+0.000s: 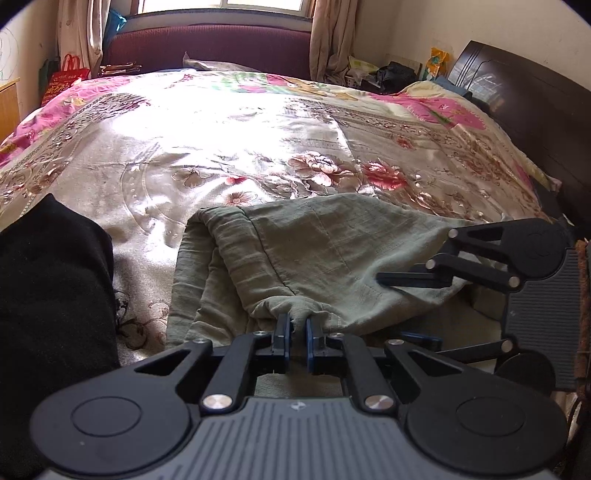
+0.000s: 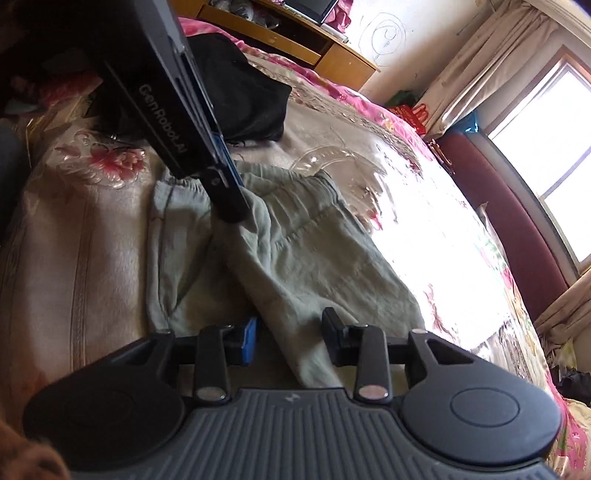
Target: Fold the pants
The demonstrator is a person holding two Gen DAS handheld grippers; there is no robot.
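Black grippers (image 1: 297, 334), blue pads (image 2: 250, 339)

There is one pair of green pants (image 1: 317, 251) on the bed, and it is the only green garment I can count. There are two grippers: the left gripper (image 1: 296, 332) and the right gripper (image 2: 290, 338), and each one has two fingers. One black garment (image 1: 51, 280) lies on the bed too, so the clothes are two in total. There is one bed, covered by one flowered bedspread (image 1: 229, 147). I count one dark headboard (image 1: 524, 110), one window (image 1: 221, 5) with two curtains beside it, one red bag (image 1: 64, 79) and one wooden desk (image 2: 295, 37).
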